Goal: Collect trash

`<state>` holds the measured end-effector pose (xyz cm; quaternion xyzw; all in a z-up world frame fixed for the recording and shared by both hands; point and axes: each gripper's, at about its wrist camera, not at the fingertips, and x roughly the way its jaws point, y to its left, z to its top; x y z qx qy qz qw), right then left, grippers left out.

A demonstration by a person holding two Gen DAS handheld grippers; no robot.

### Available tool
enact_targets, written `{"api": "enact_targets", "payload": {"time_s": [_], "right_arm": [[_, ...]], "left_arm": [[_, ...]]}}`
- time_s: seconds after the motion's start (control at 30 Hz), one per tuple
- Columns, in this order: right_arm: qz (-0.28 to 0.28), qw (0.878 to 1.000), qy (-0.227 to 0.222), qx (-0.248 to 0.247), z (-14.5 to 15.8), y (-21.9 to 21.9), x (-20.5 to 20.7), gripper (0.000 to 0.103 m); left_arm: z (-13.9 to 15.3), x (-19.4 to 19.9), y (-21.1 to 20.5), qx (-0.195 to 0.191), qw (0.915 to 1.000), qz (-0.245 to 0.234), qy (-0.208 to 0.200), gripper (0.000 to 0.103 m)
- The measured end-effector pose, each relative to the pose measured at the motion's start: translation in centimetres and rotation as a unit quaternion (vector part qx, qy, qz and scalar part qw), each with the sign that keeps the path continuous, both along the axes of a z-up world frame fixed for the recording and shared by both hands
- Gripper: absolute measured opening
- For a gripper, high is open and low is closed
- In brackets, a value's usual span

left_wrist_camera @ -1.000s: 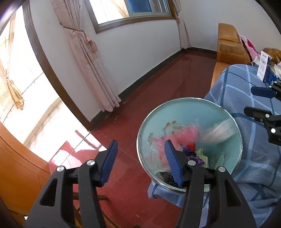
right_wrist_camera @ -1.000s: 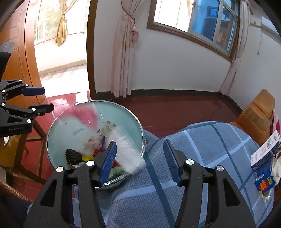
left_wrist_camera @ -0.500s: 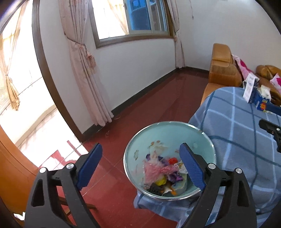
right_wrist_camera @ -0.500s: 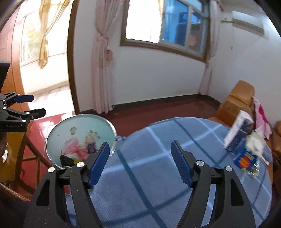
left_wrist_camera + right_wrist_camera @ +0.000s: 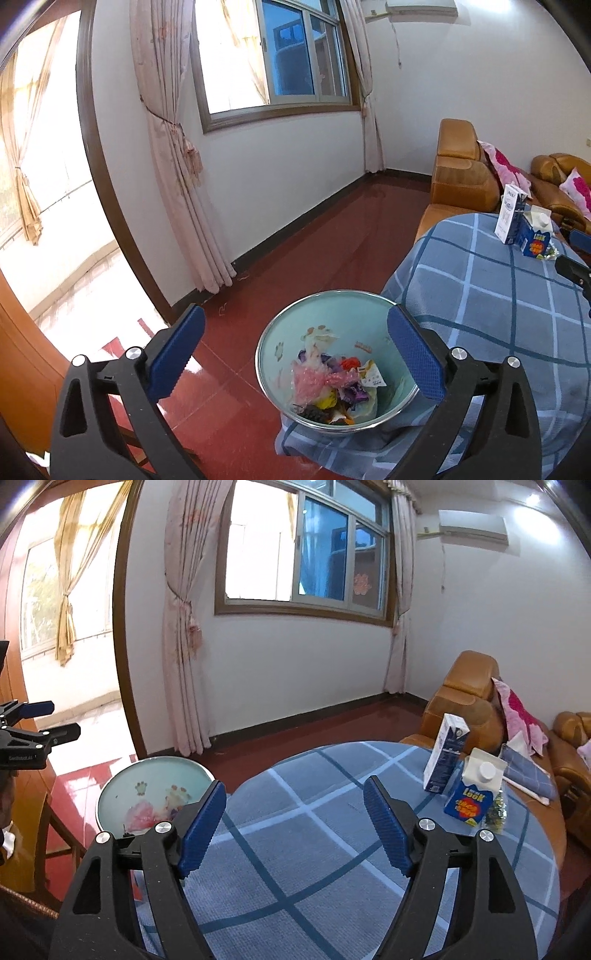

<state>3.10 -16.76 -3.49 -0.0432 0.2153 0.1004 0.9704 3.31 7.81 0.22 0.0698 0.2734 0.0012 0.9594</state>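
The bench (image 5: 332,849), under a blue checked cloth, carries two cartons at its far right: a tall white-and-navy carton (image 5: 445,753) whose print is too small to read, and just beside it a blue carton (image 5: 474,794) marked "look". A pale green trash bin (image 5: 295,343) stands at the bench's left edge, holding crumpled wrappers (image 5: 332,384). The left tool (image 5: 295,358) hangs above the bin, its jaws just opened wide and empty. The right tool (image 5: 295,827) hovers over bare cloth, its jaws just opened and empty, the cartons well off to its right.
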Motion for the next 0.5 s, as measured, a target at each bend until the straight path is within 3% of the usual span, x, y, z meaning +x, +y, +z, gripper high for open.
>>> {"api": "enact_targets", "payload": {"time_s": [0.5], "right_arm": [[-0.010, 1.000, -0.014, 0.007, 0.75, -0.38, -0.95, 0.078]], "left_arm": [[0.50, -0.51, 0.10, 0.004, 0.9999, 0.005, -0.013, 0.097]]}}
